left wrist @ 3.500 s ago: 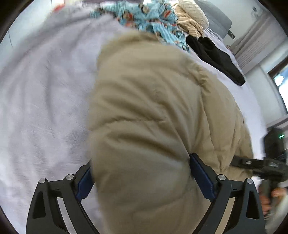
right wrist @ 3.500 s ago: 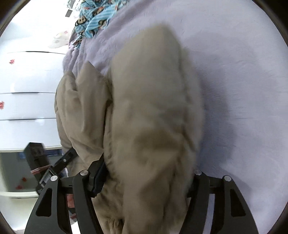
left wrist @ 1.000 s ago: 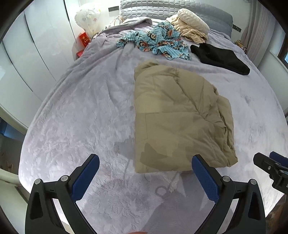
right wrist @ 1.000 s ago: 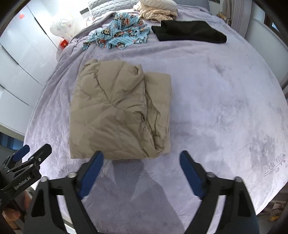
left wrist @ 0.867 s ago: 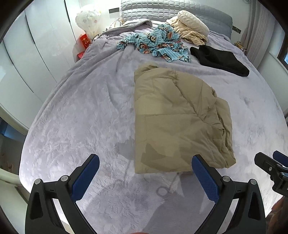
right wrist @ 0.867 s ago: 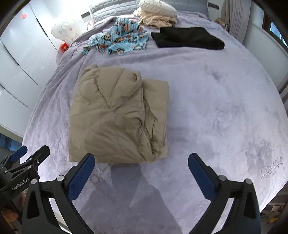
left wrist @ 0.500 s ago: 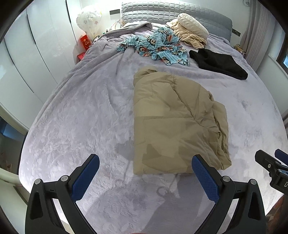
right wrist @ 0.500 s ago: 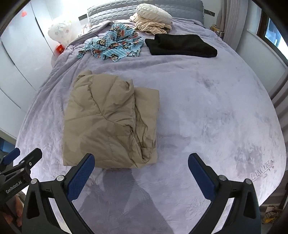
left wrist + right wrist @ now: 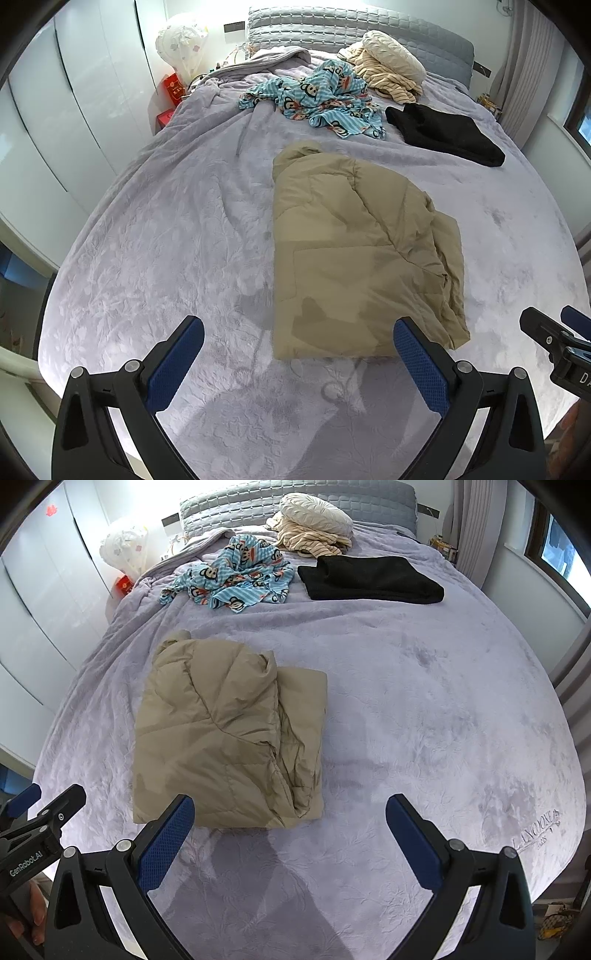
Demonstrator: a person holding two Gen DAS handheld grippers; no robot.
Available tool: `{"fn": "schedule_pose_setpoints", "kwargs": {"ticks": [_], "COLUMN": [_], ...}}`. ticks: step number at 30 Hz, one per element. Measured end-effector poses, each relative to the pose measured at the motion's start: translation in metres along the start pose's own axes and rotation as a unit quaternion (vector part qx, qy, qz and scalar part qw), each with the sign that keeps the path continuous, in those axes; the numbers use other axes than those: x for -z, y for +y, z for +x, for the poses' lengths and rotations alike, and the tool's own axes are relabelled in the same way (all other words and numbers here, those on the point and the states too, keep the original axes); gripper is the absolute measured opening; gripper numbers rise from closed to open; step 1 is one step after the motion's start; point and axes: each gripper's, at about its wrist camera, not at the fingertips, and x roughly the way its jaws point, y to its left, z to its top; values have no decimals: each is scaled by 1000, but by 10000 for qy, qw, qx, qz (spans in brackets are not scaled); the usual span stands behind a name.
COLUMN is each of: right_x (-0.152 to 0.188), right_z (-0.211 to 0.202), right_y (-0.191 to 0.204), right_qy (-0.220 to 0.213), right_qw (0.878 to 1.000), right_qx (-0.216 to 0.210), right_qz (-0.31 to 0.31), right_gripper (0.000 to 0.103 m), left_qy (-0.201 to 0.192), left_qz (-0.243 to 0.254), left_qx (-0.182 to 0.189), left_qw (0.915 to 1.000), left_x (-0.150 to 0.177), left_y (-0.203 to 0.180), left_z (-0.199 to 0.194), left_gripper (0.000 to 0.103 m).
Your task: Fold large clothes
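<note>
A tan padded jacket lies folded into a rough rectangle on the lilac bedspread, its loose edges bunched along the right side. My left gripper hangs open over the near edge of the bed, just short of the jacket's near hem, holding nothing. My right gripper is open too, above the bedspread beside the jacket's near right corner, with nothing between its blue pads. Each gripper shows at the edge of the other's view.
Farther up the bed lie a crumpled blue monkey-print garment, a folded black garment and a cream heap by the grey headboard. White wardrobe doors stand on the left, a curtain at the right.
Both grippers let go of the jacket, which now lies folded on the bed, and drew back toward the near edge. Over the last second the right jaws widened a little.
</note>
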Motion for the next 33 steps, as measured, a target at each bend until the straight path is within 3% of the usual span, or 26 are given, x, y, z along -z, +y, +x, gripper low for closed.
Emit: {"fn": "schedule_pose_setpoints", "kwargs": {"ticks": [33], "right_x": [2], "right_z": [-2], "right_y": [3], "right_qy": [-26], "right_qw": [10000], "right_qx": [10], "right_qz": [18], "right_gripper": [103], "left_qy": [-23], "left_qz": [-33], "left_qx": [-26], "left_qw": [10000], "left_x": [4], "left_y": [-1], "left_z": [-5], "left_gripper": [103]}}
